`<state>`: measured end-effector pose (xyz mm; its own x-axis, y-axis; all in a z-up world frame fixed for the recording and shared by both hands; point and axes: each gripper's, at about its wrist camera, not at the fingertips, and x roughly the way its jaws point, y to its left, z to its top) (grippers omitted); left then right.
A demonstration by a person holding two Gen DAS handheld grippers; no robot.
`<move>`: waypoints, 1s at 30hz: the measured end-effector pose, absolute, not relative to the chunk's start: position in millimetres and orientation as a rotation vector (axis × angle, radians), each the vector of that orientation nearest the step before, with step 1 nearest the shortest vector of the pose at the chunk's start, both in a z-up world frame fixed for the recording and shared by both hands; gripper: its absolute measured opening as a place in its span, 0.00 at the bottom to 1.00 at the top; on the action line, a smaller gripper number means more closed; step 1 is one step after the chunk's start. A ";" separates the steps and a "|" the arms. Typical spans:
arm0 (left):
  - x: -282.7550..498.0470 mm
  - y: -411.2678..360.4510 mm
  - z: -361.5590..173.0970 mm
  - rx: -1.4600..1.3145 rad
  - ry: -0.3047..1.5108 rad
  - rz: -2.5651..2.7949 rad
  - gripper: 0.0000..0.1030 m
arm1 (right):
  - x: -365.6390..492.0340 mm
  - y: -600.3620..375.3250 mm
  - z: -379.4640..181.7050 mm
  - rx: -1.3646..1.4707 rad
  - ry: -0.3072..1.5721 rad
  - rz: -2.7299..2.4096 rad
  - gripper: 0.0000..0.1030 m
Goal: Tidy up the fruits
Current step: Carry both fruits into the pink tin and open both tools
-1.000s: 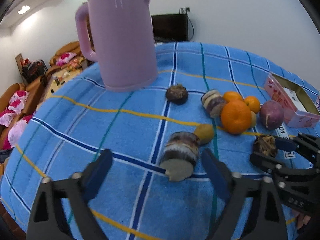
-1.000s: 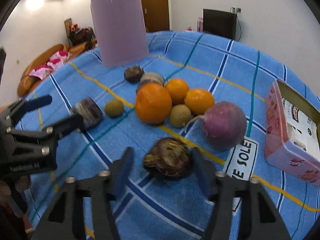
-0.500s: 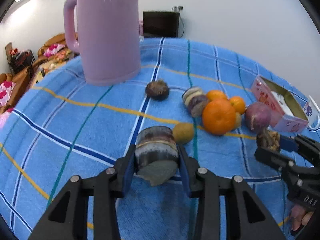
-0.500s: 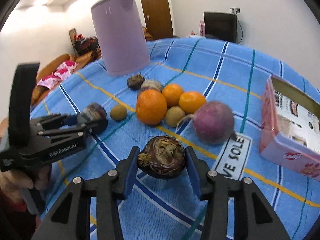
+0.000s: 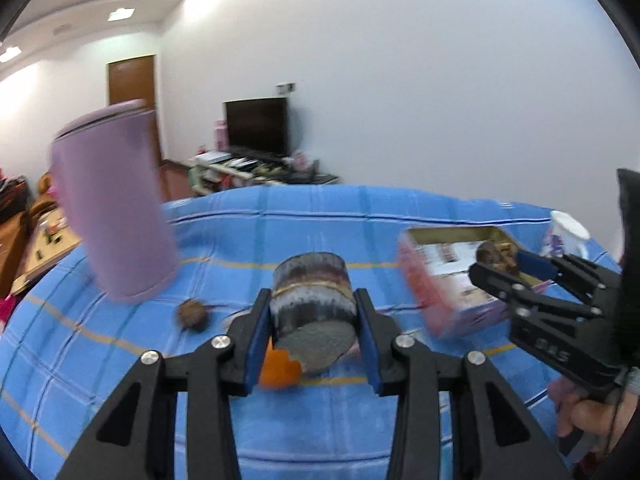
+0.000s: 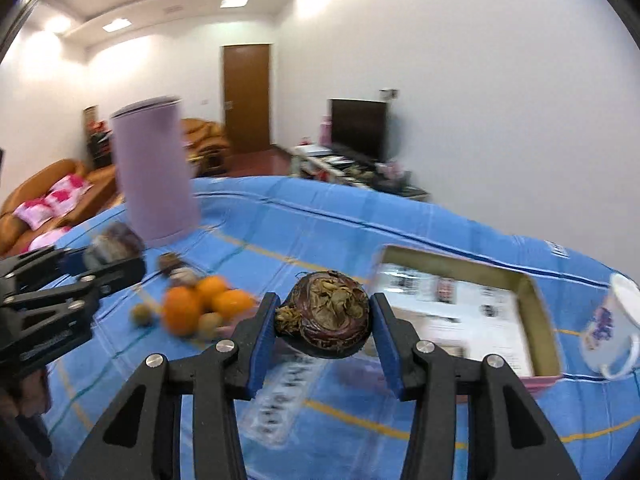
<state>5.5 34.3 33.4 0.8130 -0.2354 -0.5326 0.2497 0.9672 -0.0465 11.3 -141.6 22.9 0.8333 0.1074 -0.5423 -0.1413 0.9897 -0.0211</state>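
My left gripper [image 5: 313, 320] is shut on a cut, banded brown-grey taro chunk [image 5: 310, 292], held in the air above the blue checked tablecloth [image 5: 320, 216]. My right gripper [image 6: 325, 322] is shut on a round, husky brown taro bulb [image 6: 326, 312], also lifted off the cloth. In the left wrist view the right gripper [image 5: 498, 260] carries its bulb in front of the open pink box [image 5: 448, 280]. In the right wrist view the left gripper [image 6: 108, 254] shows at the left edge. Oranges [image 6: 192, 308] and small brown fruits lie in a cluster on the cloth.
A tall purple kettle [image 5: 116, 208] stands at the back left of the table. A small brown bulb [image 5: 193, 315] lies near it. A white printed mug [image 6: 610, 324] stands right of the pink box [image 6: 460, 300]. A hand [image 5: 588, 420] grips the right tool.
The left gripper closed on the taro chunk. Both grippers then rose off the cloth with their pieces and swung right, toward the pink box.
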 end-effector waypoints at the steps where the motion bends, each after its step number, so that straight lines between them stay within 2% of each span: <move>1: 8.0 25.0 33.9 0.032 0.561 -0.277 0.40 | 14.3 -151.9 22.6 -0.067 0.569 0.094 0.47; 14: 55.2 -93.7 20.7 0.059 0.606 -0.433 0.40 | 48.7 -250.7 0.0 -0.051 0.650 -0.162 0.47; 30: 77.6 -122.4 -11.5 0.081 0.710 -0.432 0.40 | 70.3 -252.9 -30.5 -0.069 0.753 -0.132 0.47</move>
